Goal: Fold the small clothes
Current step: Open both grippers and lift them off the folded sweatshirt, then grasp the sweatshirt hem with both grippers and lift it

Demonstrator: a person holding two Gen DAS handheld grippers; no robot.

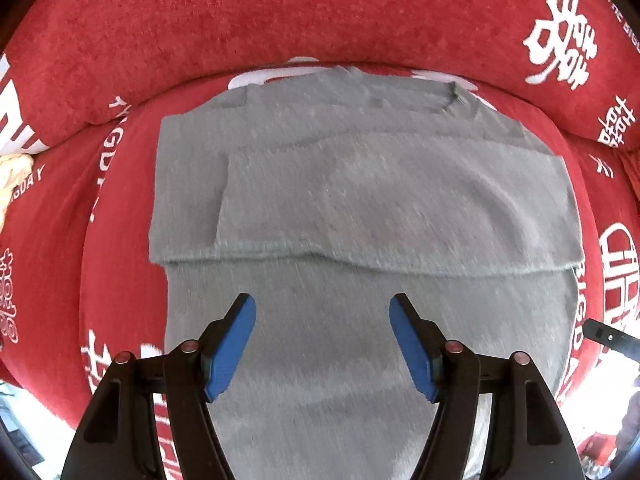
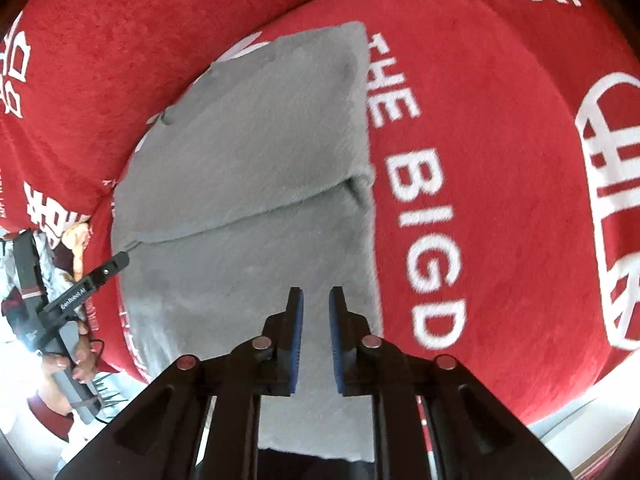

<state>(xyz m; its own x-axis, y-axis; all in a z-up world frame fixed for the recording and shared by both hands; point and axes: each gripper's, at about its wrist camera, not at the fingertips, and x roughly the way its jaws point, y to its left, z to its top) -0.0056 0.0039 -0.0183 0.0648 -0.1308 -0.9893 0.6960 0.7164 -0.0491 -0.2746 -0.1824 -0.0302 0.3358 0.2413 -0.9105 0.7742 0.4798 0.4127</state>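
Note:
A grey knit top (image 1: 360, 184) lies flat on a red sofa seat (image 1: 120, 240), neckline toward the backrest, with its sleeves folded across the chest into a band with a straight lower edge. My left gripper (image 1: 322, 302) hovers over the lower half of the top, pointing straight down, jaws wide open and empty. In the right wrist view the same top (image 2: 248, 152) runs up the frame, its right edge beside white lettering. My right gripper (image 2: 317, 294) hangs over the top's lower right part, its blue pads a narrow gap apart with nothing between them.
The red backrest cushion (image 1: 280, 20) with white characters rises behind the top. A cream-coloured item (image 1: 14, 176) lies at the far left. A hand (image 2: 80, 356) holds the left gripper's handle at the seat's left edge. The seat's front edge (image 2: 560, 412) drops to a pale floor.

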